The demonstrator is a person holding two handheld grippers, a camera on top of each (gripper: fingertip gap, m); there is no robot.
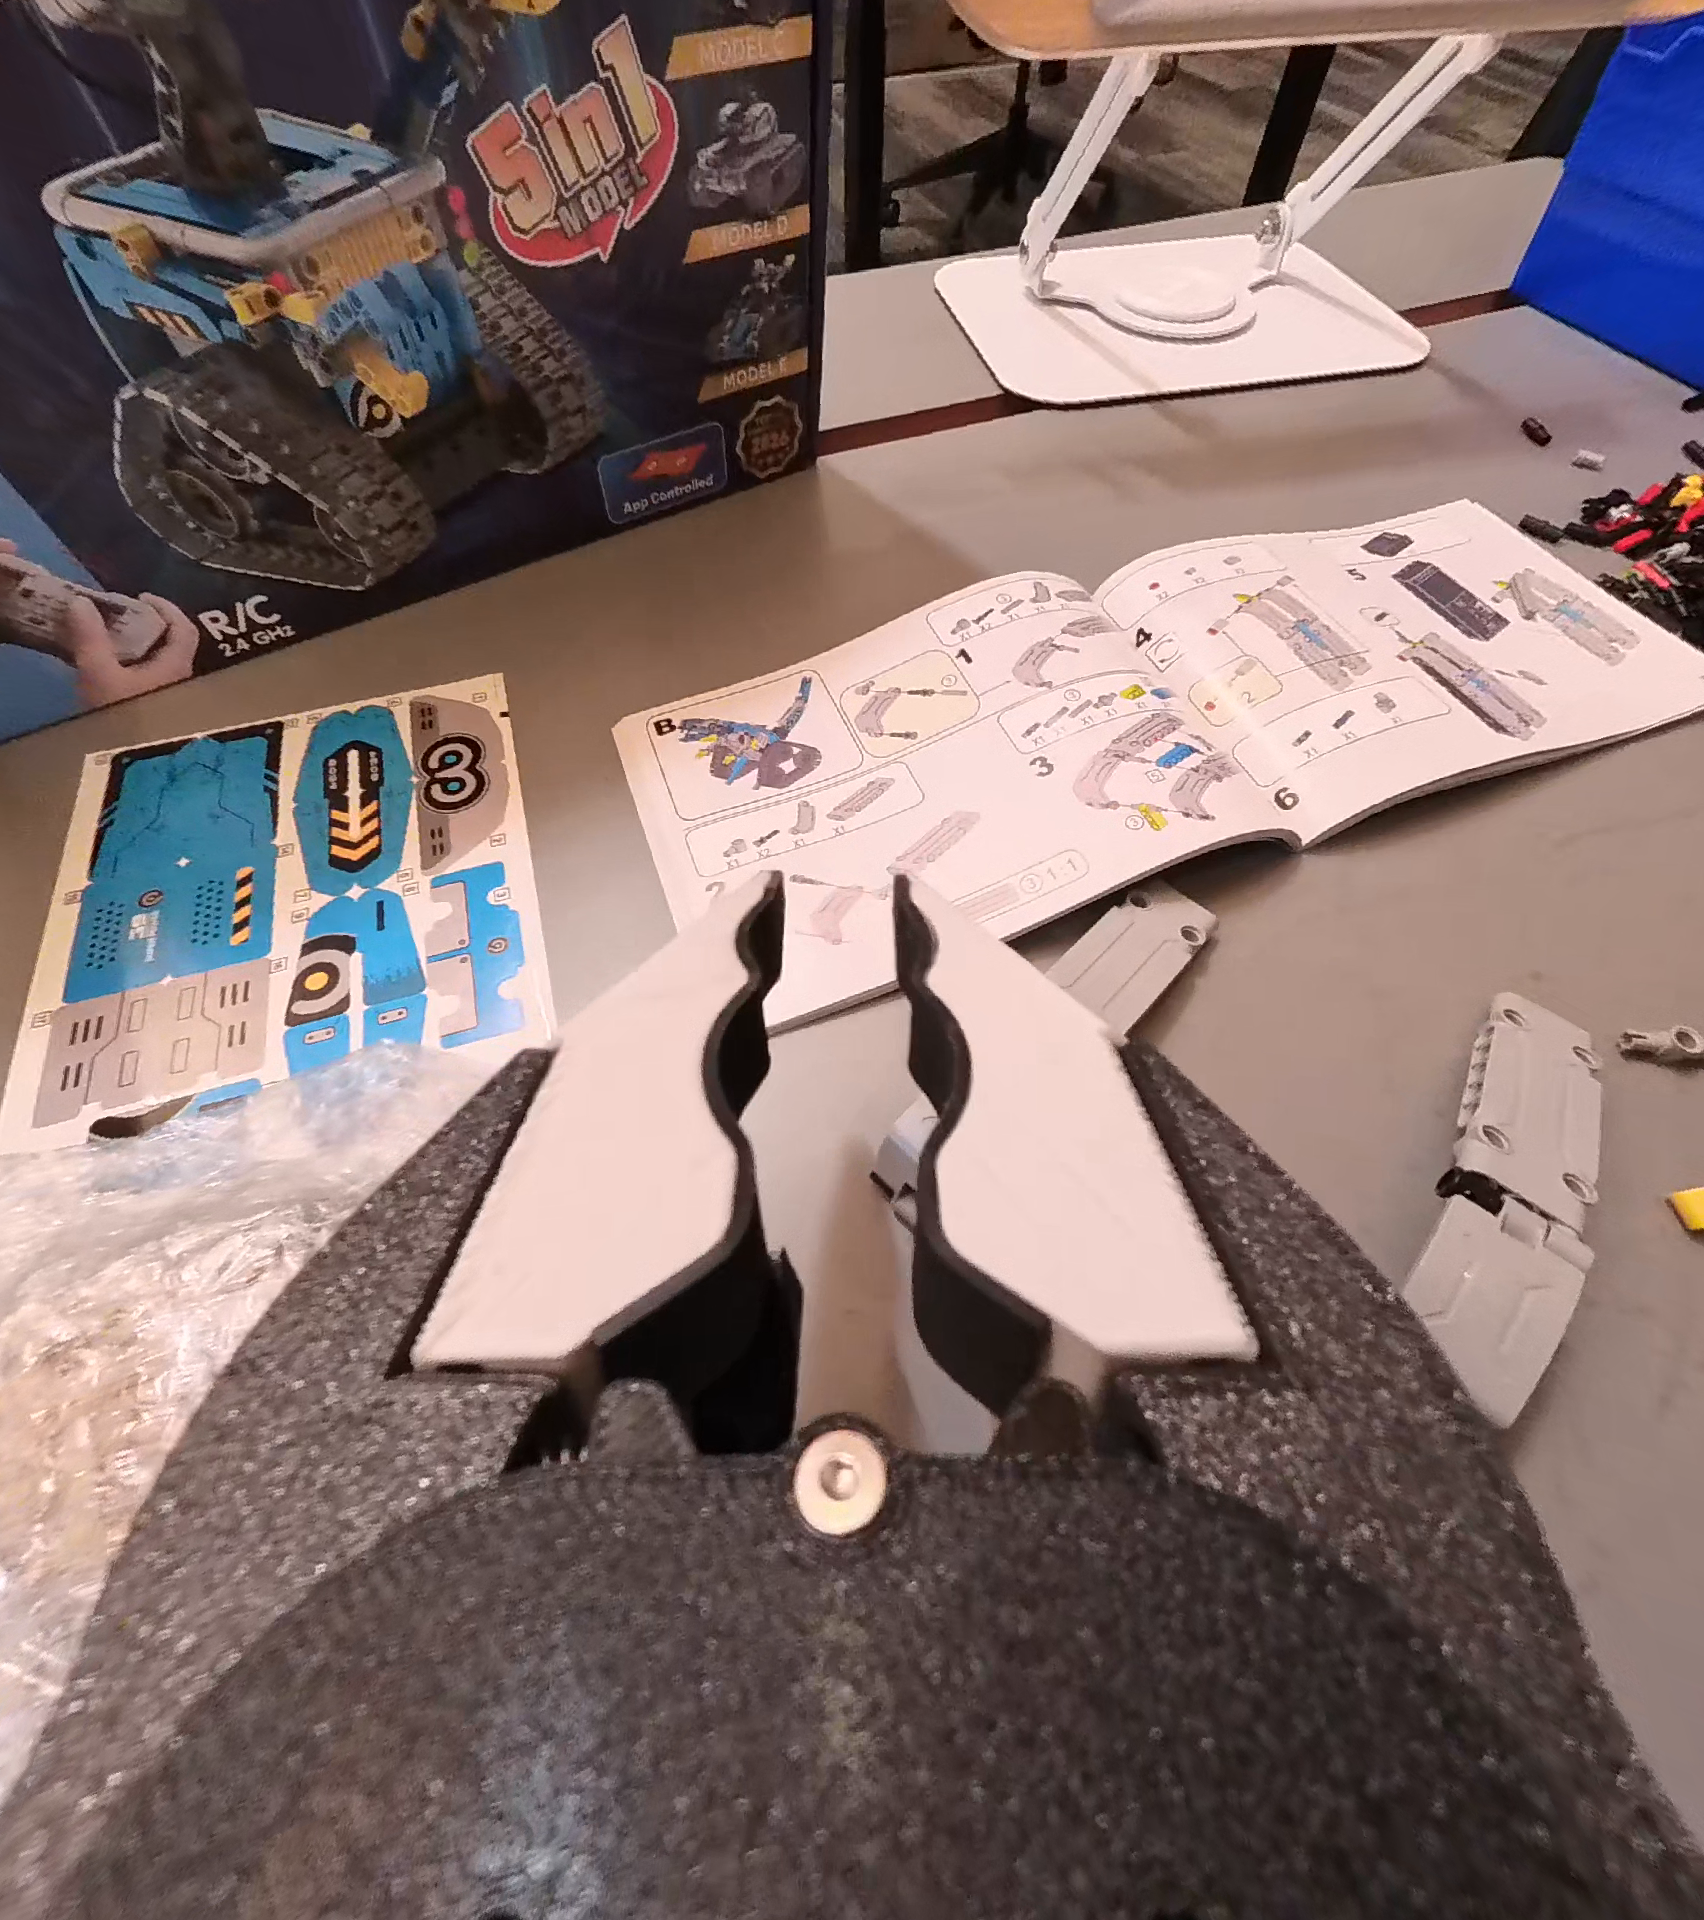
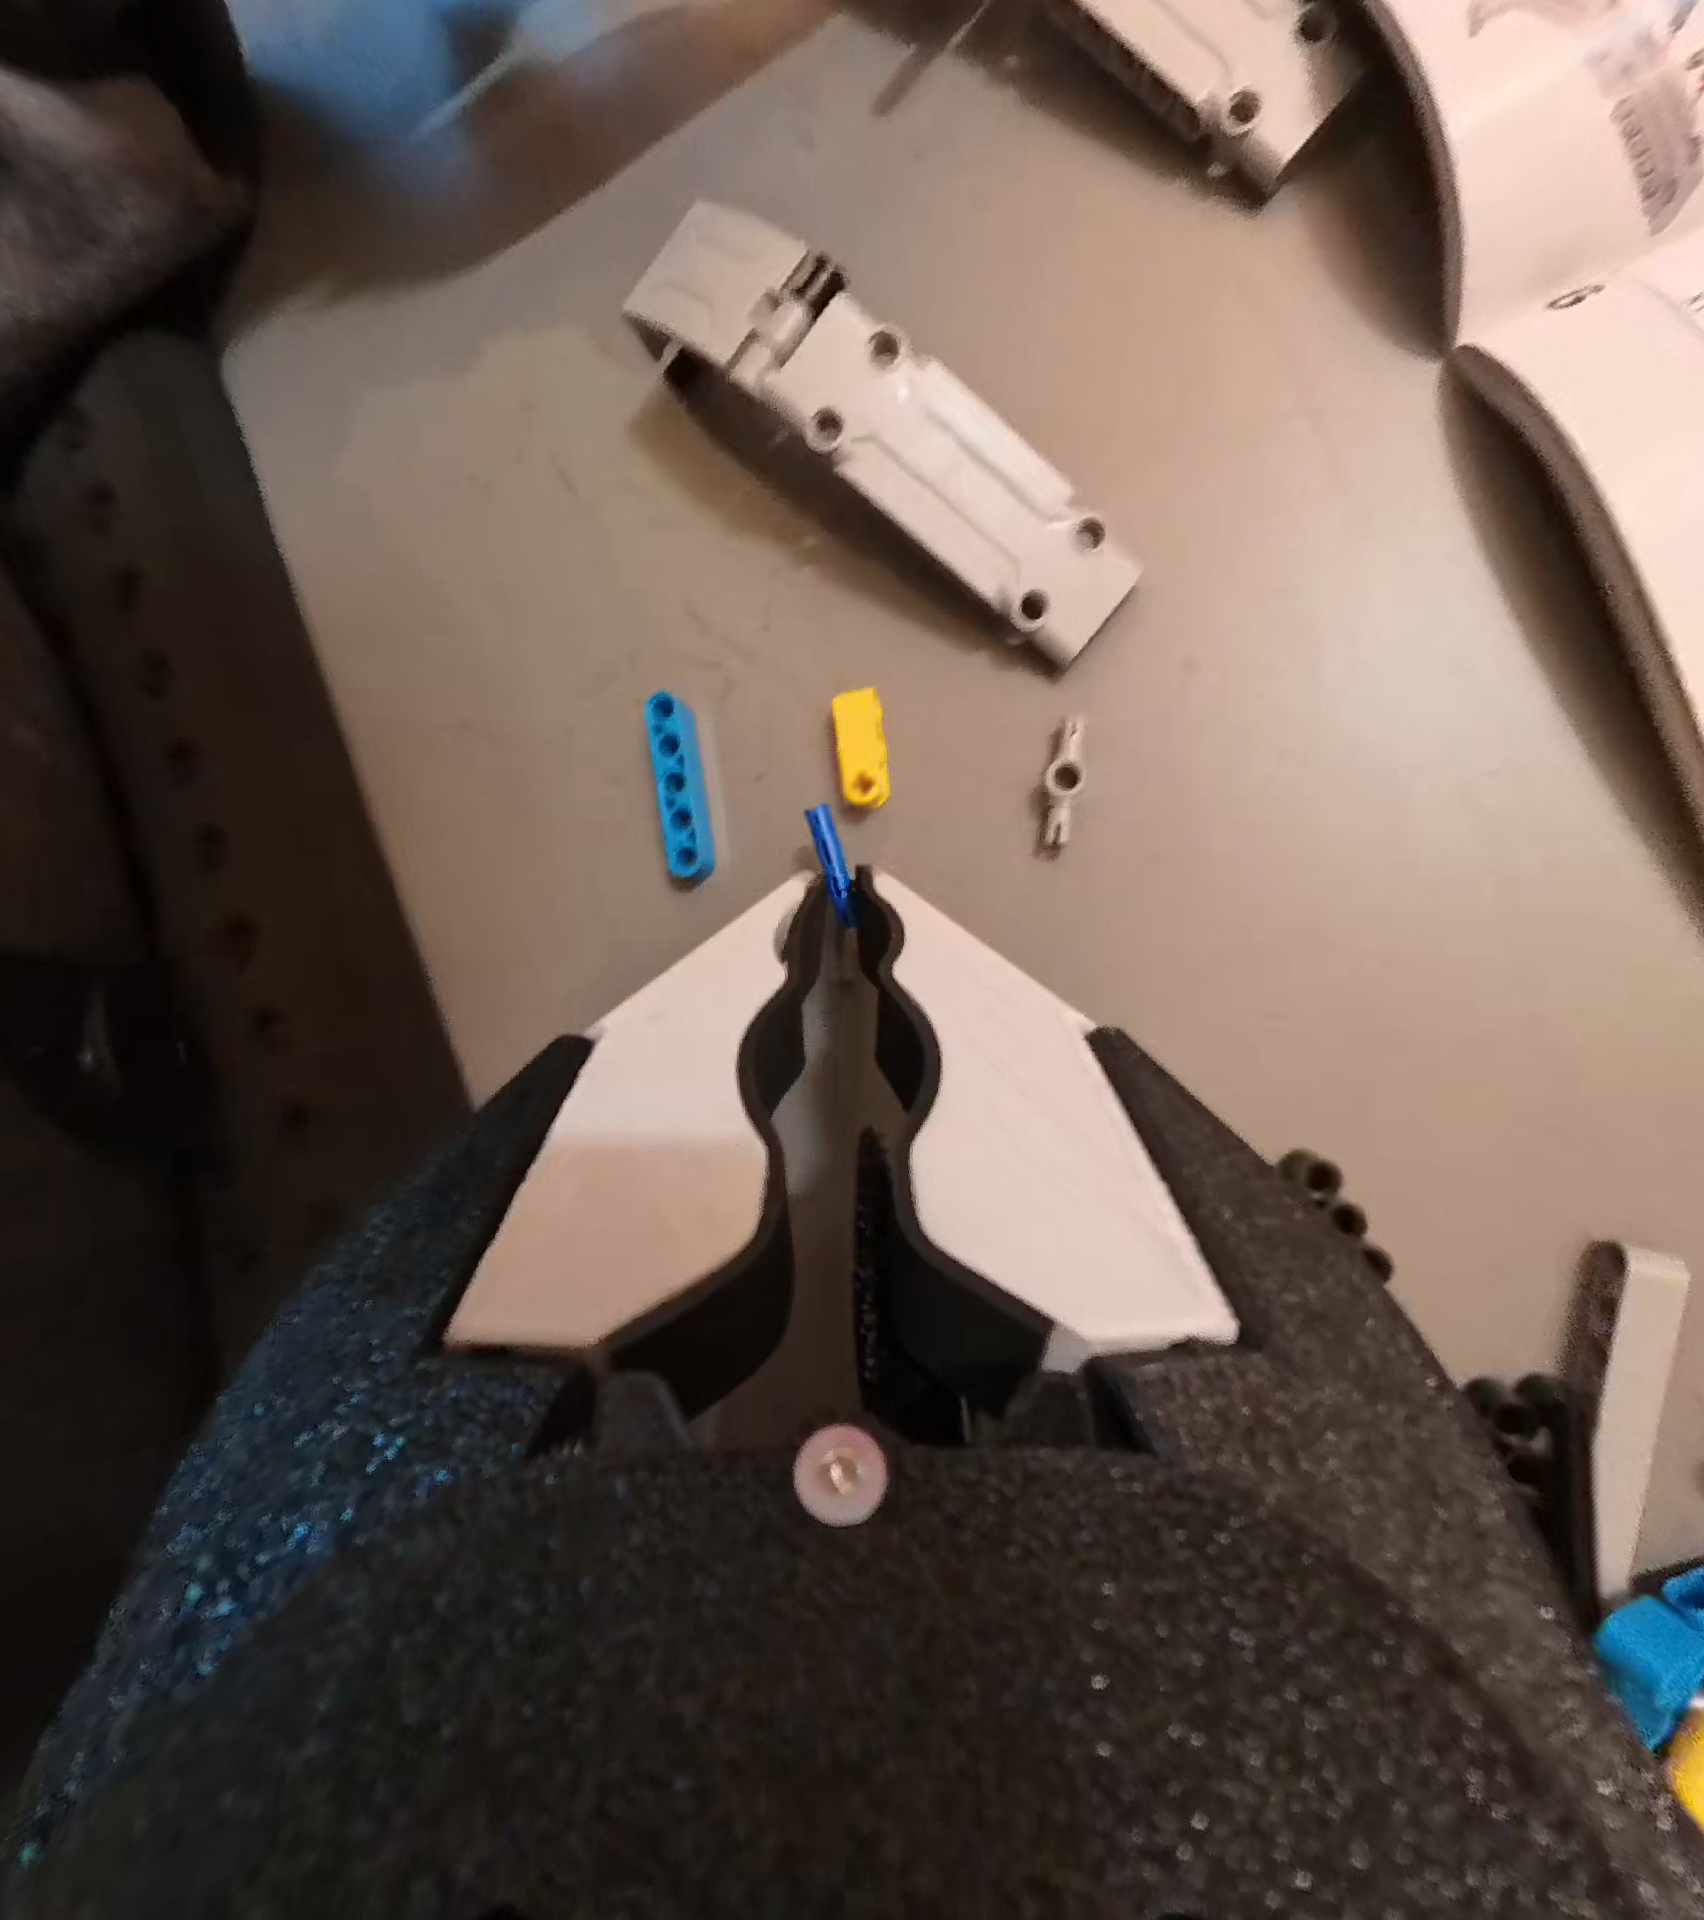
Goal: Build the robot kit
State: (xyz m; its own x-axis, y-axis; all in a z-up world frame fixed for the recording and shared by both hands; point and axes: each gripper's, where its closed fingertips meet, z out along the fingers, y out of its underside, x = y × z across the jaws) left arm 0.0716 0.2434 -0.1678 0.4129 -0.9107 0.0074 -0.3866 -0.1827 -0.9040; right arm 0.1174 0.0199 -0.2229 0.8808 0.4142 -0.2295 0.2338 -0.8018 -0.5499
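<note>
The right gripper (image 2: pixel 837 883) pinches one dark blue pin (image 2: pixel 832 857) at its tips, long axis toward 12 o'clock. One grey panel assembly (image 2: pixel 889 436) lies at 12, one blue five-hole beam (image 2: pixel 682 781) at 11, one yellow connector (image 2: pixel 863 746) just ahead. The left gripper (image 1: pixel 837 894) gapes empty.

Bare table (image 2: pixel 1295 935) right of grey connector (image 2: pixel 1061 781); blue beam (image 2: pixel 680 781), yellow pc (image 2: pixel 863 746), grey panel (image 2: pixel 889 436) crowd ahead; open manual (image 2: pixel 1658 416) blocks far right.
</note>
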